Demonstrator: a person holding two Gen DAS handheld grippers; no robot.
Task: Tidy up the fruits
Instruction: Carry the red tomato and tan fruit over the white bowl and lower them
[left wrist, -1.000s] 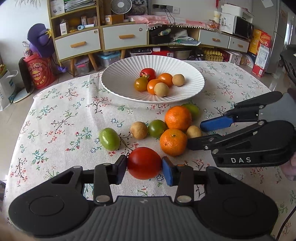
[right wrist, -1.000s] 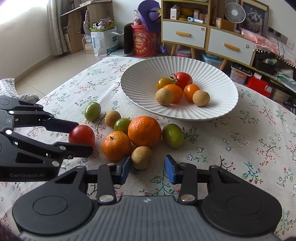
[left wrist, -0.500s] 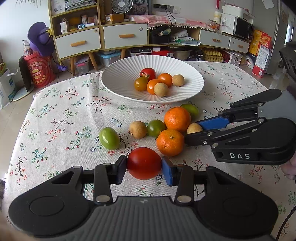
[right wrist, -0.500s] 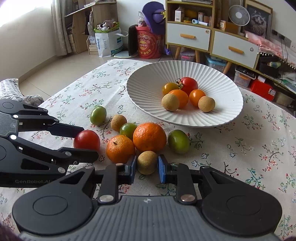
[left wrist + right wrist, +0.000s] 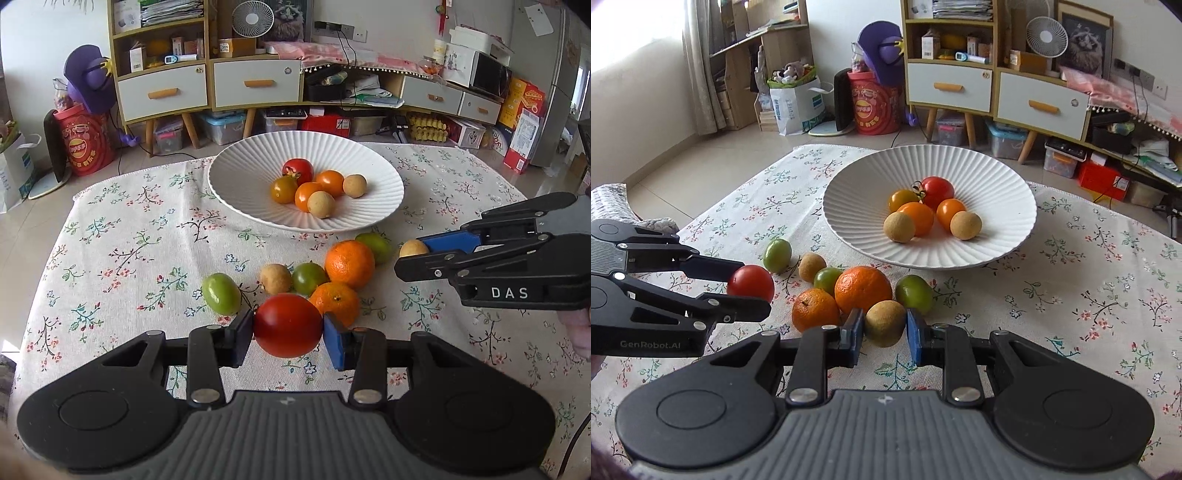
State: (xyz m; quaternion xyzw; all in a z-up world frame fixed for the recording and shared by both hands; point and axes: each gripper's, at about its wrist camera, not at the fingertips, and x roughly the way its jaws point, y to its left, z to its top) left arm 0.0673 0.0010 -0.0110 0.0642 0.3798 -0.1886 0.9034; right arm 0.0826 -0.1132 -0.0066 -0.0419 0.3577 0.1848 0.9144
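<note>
My left gripper [image 5: 288,332] is shut on a red tomato [image 5: 288,325], held just above the flowered cloth; from the right wrist view that same tomato [image 5: 750,284] sits between the left gripper's fingers [image 5: 716,264]. My right gripper [image 5: 885,328] is shut on a small tan round fruit [image 5: 884,323], lifted a little off the cloth; the left wrist view shows this tan fruit [image 5: 413,248] at the right gripper's tip. A white ribbed plate [image 5: 236,177] at the table's far side holds several small fruits. Two oranges [image 5: 349,263], green fruits and another tan fruit [image 5: 275,278] lie in front of the plate.
The table [image 5: 122,240] carries a flowered cloth; its left half is bare cloth. Behind it stand a drawer cabinet [image 5: 207,85], a red drum [image 5: 83,144] and boxes on the floor. A hand [image 5: 580,328] shows at the right edge.
The right gripper closed on the tan fruit and raised it slightly off the cloth, away from the oranges. The left gripper kept the red tomato and stayed nearly still.
</note>
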